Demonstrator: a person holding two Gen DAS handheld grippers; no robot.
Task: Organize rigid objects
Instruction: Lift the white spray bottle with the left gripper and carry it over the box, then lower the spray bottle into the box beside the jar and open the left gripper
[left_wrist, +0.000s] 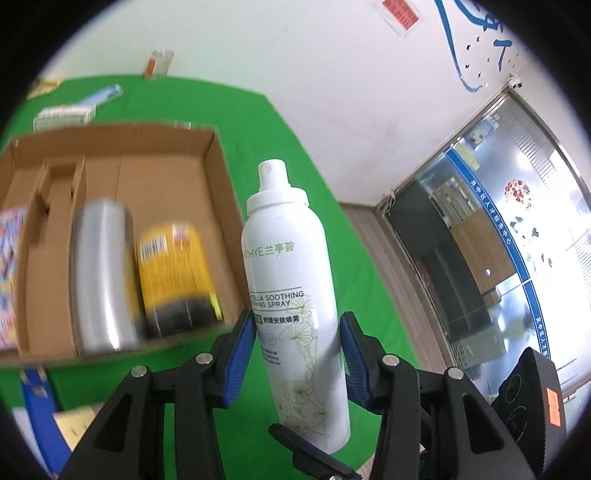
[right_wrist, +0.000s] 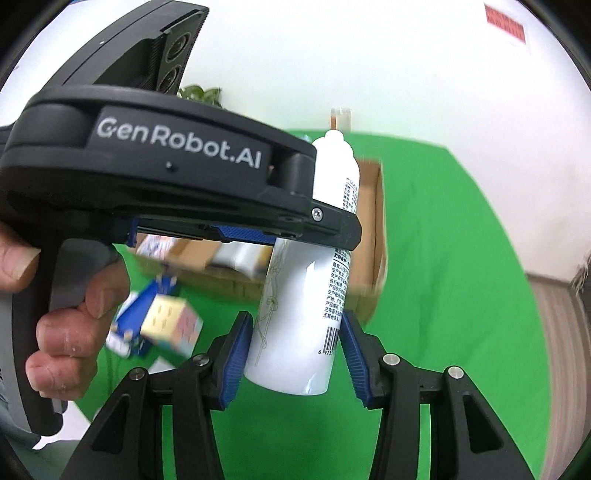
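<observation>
A white soothing-spray bottle (left_wrist: 291, 295) with a white nozzle cap stands between the blue pads of my left gripper (left_wrist: 298, 330), which is shut on it and holds it above the green cloth. In the right wrist view the same bottle (right_wrist: 299, 332) sits between the pads of my right gripper (right_wrist: 297, 332), which also closes on its lower part. The left gripper's black body (right_wrist: 159, 177) crosses above. A cardboard box (left_wrist: 218, 206) to the left holds a silver can (left_wrist: 101, 273) and a yellow can (left_wrist: 177, 273).
Green cloth (left_wrist: 314, 192) covers the table. Small boxes (left_wrist: 64, 114) and a glass (left_wrist: 160, 62) lie at the far edge. A colourful cube box (right_wrist: 170, 325) and blue packs lie left of the cardboard box (right_wrist: 376, 236). A white wall stands behind.
</observation>
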